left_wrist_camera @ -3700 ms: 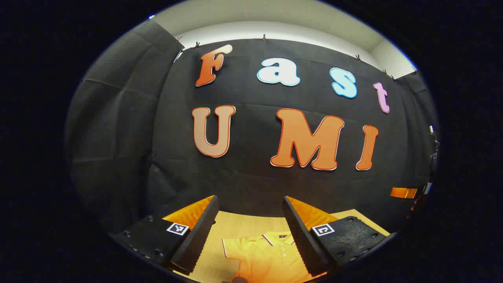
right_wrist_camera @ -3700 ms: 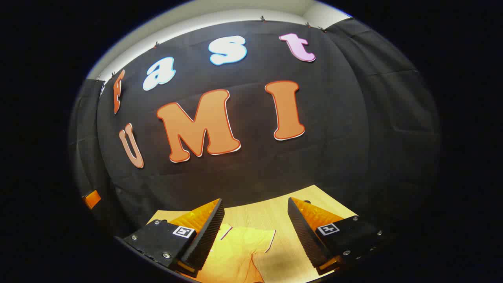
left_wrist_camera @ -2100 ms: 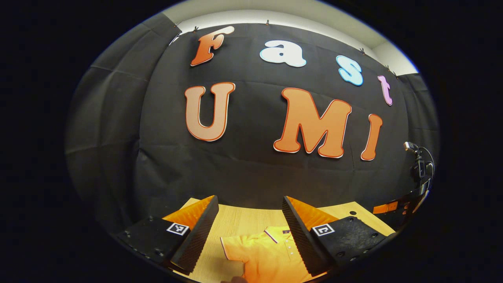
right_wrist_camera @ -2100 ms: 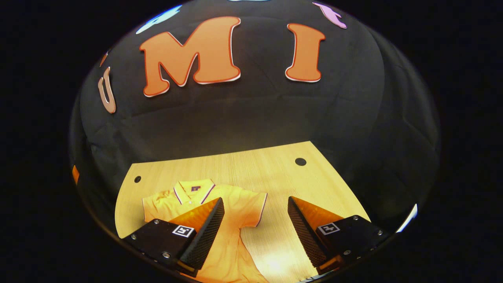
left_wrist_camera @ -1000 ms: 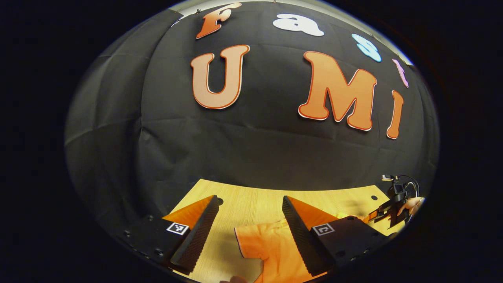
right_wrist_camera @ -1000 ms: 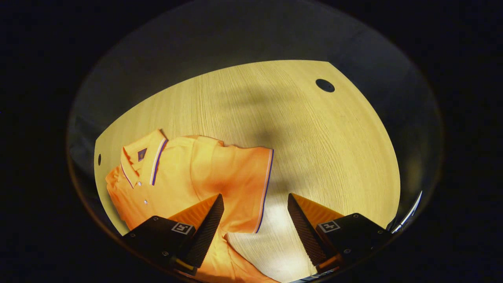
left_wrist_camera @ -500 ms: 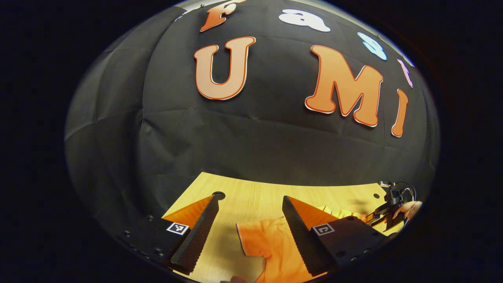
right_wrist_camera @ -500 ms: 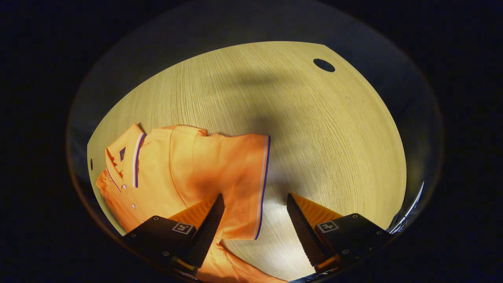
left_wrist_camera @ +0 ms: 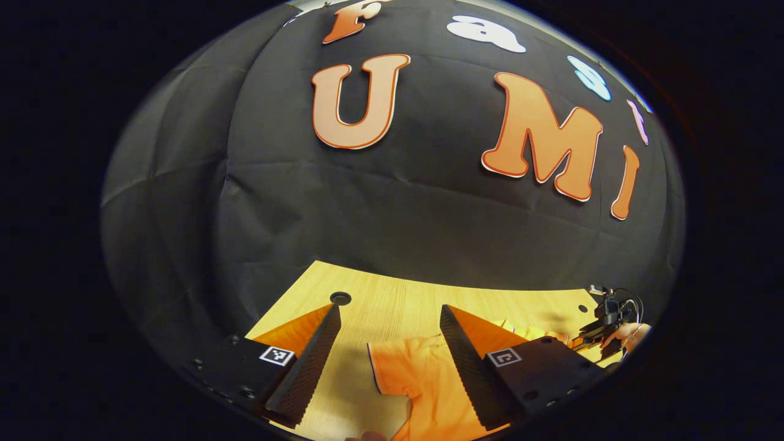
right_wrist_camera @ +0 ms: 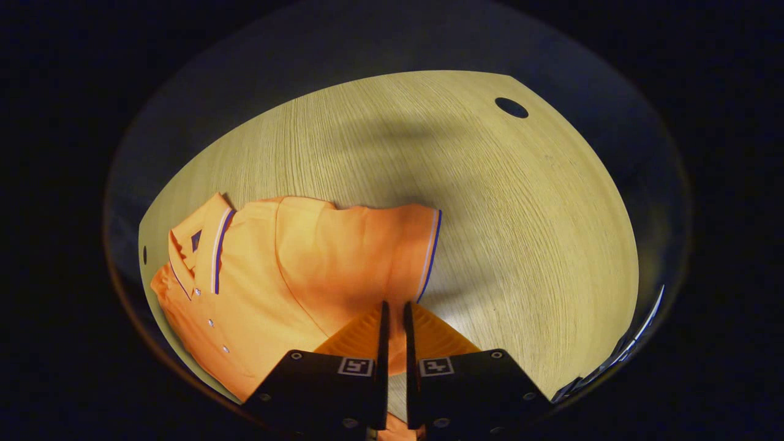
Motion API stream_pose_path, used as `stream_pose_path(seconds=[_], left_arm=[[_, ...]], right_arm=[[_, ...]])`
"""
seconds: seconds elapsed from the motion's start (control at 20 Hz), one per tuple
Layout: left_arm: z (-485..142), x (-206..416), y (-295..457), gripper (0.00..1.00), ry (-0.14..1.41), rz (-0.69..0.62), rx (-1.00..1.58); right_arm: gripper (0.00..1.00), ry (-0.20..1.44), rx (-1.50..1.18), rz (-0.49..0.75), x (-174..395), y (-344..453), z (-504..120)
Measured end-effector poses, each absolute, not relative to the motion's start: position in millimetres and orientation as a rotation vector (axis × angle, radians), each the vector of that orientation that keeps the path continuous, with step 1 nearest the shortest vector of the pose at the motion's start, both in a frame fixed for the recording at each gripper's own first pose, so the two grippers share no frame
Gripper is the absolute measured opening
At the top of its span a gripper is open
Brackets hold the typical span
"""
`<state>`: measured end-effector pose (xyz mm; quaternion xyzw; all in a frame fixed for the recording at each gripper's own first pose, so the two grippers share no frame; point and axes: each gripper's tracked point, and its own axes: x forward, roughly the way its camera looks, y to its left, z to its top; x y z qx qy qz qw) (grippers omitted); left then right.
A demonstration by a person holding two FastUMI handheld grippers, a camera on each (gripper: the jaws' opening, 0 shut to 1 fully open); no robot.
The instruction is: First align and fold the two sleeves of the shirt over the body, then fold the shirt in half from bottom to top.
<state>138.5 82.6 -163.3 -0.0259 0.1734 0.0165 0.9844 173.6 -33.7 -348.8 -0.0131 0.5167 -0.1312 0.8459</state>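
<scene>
An orange polo shirt (right_wrist_camera: 263,294) lies flat on the wooden table (right_wrist_camera: 520,214), collar to the left in the right gripper view. Its short sleeve (right_wrist_camera: 373,257) with a striped cuff points right. My right gripper (right_wrist_camera: 393,306) is shut on that sleeve's lower corner near the cuff. In the left gripper view the shirt's other sleeve (left_wrist_camera: 416,380) lies on the table (left_wrist_camera: 380,306) below my left gripper (left_wrist_camera: 389,312), which is open with nothing between its fingers. Far right in that view, the right gripper (left_wrist_camera: 597,334) and a hand holding it sit low at the shirt.
A round hole (right_wrist_camera: 511,107) marks the table's far right corner, and another hole (left_wrist_camera: 340,298) the far left corner. Black cloth walls close in the table's back and sides. Bare wood lies right of the shirt.
My right gripper tilted down over the table, lowered onto the sleeve, and closed from wide open to shut on it. My left gripper tilted down slightly and stayed open.
</scene>
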Motion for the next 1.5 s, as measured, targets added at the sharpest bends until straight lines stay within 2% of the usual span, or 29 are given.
stream_pose_path(seconds=[0.1,0.15,0.3,0.45,0.5,0.55,1.05,1.5], left_arm=[[-162,135,86,0.98,0.342,0.038,-0.055],[-160,134,88,0.98,0.34,0.041,-0.053],[-155,129,90,1.0,0.329,0.041,-0.046],[-150,125,95,0.98,0.319,0.04,-0.03],[-150,124,95,0.98,0.317,0.039,-0.027],[-148,122,97,0.98,0.315,0.038,-0.026],[-137,114,110,0.98,0.292,0.006,-0.035],[-125,101,145,0.98,0.278,-0.002,-0.082]], right_arm=[[0.13,1.053,0.013,-0.277,176,-31,-344],[0.01,1.061,0.041,-0.284,181,-32,-350],[0.0,1.042,0.026,-0.278,178,-32,-345],[0.0,1.022,0.026,-0.267,179,-26,-338],[0.05,1.011,0.037,-0.265,180,-24,-333],[0.0,0.999,0.047,-0.264,181,-22,-328],[0.0,0.896,-0.059,-0.225,174,10,-269],[0.0,0.855,-0.144,-0.157,158,75,-254]])
